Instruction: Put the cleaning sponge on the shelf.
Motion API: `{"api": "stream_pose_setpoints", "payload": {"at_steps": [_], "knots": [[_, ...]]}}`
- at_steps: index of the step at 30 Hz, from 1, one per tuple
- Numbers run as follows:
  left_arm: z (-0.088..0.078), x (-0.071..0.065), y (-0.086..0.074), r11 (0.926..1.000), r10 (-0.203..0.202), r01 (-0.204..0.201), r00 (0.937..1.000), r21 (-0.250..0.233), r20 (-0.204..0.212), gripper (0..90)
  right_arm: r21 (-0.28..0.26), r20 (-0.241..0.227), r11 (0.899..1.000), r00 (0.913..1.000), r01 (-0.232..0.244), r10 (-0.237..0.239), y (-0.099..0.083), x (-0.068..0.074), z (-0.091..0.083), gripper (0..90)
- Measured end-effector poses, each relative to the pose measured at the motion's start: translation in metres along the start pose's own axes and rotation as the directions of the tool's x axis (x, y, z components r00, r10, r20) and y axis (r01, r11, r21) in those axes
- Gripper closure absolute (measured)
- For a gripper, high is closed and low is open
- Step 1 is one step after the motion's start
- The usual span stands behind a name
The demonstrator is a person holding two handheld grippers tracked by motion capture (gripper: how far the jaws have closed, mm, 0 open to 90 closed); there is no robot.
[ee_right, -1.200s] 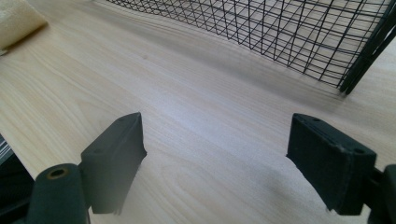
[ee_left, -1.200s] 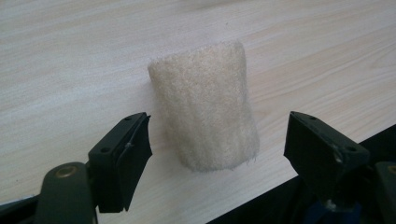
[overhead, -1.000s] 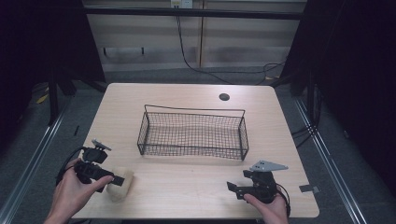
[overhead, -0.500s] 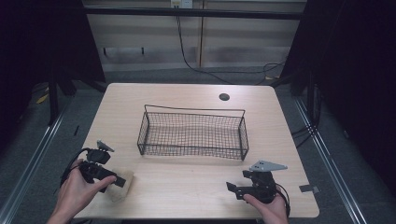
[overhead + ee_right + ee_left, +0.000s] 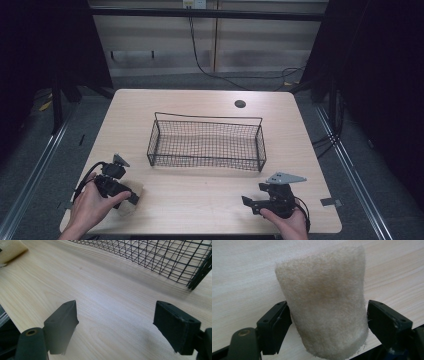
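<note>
At the near-left corner of the tabletop (image 5: 200, 100) lies a beige felt-like pad (image 5: 324, 300), with my left hand-held gripper (image 5: 131, 198) brought down over it. Its jaws have just been opening and now stand apart on either side of the pad; the left pad sits right against the fabric edge and the right one just clear, so I do not count this as a grip yet. Surface is fuzzy and matted, edges slightly frayed. I judge it light, soft and compressible, not fragile and unlikely to slip, though it may fold or sag if pinched at a corner. Best hold, in my view: across the narrow width near the close end, where the jaws already straddle it, squeezing enough to flatten the nap. My right hand-held gripper (image 5: 248, 204) rests at the near-right edge, jaws wide apart and empty, short of the wire basket (image 5: 207, 145) at the centre.
</note>
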State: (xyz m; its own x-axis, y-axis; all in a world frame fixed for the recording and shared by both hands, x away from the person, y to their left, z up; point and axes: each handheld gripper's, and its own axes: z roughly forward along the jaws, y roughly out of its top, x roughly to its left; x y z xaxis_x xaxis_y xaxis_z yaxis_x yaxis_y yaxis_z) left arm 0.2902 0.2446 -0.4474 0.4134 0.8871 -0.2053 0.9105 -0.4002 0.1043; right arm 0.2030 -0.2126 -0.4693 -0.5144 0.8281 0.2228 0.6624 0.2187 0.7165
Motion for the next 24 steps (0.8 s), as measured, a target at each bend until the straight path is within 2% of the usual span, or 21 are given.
{"api": "stream_pose_setpoints", "payload": {"at_steps": [13,17,18,21,23,24], "knots": [[0.0058,-0.0025,0.0058,0.9991,0.002,-0.002,1.0000,0.042,0.006,24.0,0.008,0.001,1.000,1.0000,0.003,-0.003,-0.0003,-0.0001,0.0006,19.0],[0.0061,-0.0025,0.0062,0.9993,-0.002,0.002,1.0000,0.039,0.008,25.2,0.009,0.002,1.000,1.0000,0.004,-0.004,-0.0002,0.0000,0.0007,19.1],[0.0049,-0.0021,0.0055,1.0000,0.000,0.000,0.9999,0.003,0.011,25.9,0.010,0.004,1.000,1.0000,0.004,-0.004,-0.0004,-0.0001,0.0007,19.1],[0.0054,-0.0010,0.0052,0.9999,0.005,-0.005,1.0000,0.012,-0.001,26.1,0.011,0.005,1.000,1.0000,0.000,0.000,-0.0005,0.0000,0.0004,19.2],[0.0050,0.0006,0.0047,0.9999,0.003,-0.003,0.9997,0.011,0.024,26.3,0.011,0.003,1.000,1.0000,-0.001,0.001,-0.0004,-0.0004,0.0004,19.2],[0.0043,0.0016,0.0039,0.9998,0.014,-0.015,0.9991,0.016,0.040,26.3,0.012,0.003,1.000,1.0000,-0.002,0.001,-0.0004,-0.0003,0.0005,19.2]]}}
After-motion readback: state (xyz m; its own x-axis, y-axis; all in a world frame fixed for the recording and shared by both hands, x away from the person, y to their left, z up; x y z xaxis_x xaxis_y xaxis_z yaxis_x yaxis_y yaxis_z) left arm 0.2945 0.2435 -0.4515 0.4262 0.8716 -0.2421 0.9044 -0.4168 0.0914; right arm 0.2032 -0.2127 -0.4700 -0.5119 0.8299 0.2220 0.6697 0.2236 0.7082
